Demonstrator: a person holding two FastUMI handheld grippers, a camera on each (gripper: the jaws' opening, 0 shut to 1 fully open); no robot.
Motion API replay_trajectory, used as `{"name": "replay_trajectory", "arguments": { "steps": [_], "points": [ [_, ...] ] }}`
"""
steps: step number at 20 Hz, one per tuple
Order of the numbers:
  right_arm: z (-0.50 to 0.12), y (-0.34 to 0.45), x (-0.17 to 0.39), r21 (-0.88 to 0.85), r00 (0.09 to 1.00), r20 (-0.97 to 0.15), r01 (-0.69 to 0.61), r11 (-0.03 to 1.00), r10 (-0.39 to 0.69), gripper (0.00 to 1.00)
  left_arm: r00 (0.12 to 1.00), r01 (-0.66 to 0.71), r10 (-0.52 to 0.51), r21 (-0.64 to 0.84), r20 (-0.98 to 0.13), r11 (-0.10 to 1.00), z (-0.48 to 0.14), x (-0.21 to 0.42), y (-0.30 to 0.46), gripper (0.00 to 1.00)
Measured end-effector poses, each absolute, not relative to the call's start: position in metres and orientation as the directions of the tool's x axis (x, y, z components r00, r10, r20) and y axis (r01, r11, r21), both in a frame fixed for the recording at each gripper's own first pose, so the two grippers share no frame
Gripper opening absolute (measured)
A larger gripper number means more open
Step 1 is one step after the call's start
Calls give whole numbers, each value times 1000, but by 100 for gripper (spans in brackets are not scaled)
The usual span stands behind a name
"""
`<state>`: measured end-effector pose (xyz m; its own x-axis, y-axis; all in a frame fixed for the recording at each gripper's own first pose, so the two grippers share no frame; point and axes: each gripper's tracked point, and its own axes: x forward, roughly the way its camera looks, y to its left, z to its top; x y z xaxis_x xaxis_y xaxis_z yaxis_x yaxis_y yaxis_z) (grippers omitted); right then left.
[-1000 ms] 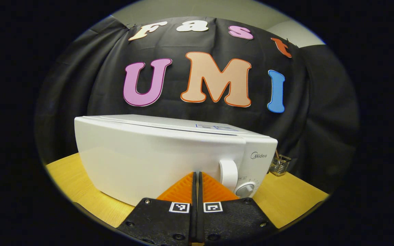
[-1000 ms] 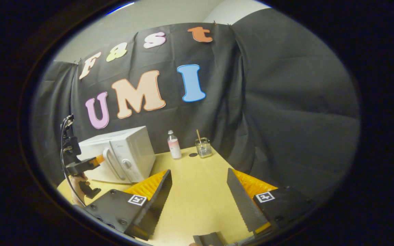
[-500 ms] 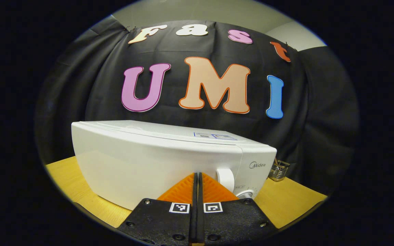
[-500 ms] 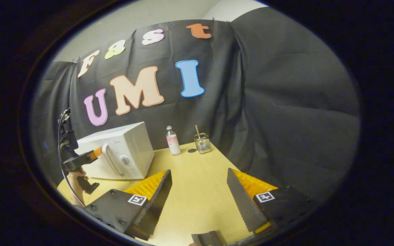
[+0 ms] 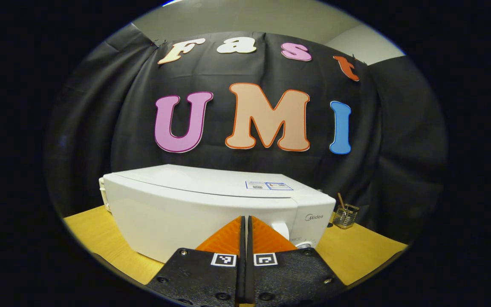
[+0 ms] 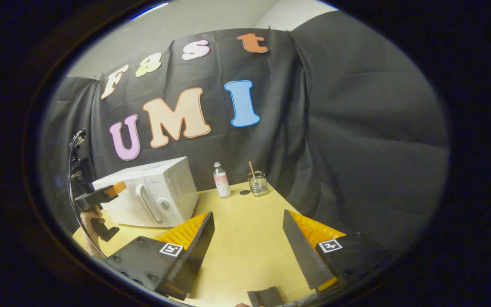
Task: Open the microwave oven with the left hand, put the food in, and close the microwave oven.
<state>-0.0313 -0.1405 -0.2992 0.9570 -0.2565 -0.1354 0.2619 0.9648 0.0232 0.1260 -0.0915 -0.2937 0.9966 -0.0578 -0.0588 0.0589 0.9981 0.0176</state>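
- We judge the task complete: the microwave (image 5: 211, 217) sits shut on the bench (image 6: 245, 230), left claw (image 5: 245, 221) together before its door.
- Right claw (image 6: 247, 230) stands apart, empty; nothing remains.

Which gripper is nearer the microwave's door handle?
Left. The left gripper hangs shut just in front of the microwave door, beside the handle; the right gripper is open farther back over the table.

The left gripper (image 5: 245, 221) hides part of the microwave's handle (image 5: 283, 229).
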Motion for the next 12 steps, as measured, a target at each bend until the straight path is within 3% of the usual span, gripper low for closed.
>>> {"name": "replay_trajectory", "arguments": {
  "steps": [1,2,4,5,8,9,10,12],
  "points": [
    [-297,-135,-31,24,961,-133,249,968,-244,90,997,50,-48,27,-63,998,-289,117,-85,1],
    [-295,-129,-30,24,964,-129,236,971,-231,99,997,41,-39,27,-66,999,-283,108,-79,1],
    [-288,-115,-28,27,972,-117,206,978,-202,99,994,44,-43,9,-104,999,-279,85,-71,1],
    [-285,-108,-27,28,977,-107,191,981,-187,90,993,43,-43,-6,-106,999,-273,73,-65,1],
    [-272,-85,-24,26,987,-77,145,989,-143,99,994,-2,-2,-30,-108,1000,-258,40,-37,5],
    [-269,-79,-23,29,989,-71,132,991,-130,90,994,-19,16,-30,-108,999,-255,31,-27,9],
    [-265,-72,-23,33,991,-64,120,992,-117,90,994,-39,35,-29,-106,999,-250,22,-17,15],
    [-258,-64,-22,31,993,-55,104,994,-102,90,990,-95,95,4,-108,995,-247,5,9,37]
  ]
}}
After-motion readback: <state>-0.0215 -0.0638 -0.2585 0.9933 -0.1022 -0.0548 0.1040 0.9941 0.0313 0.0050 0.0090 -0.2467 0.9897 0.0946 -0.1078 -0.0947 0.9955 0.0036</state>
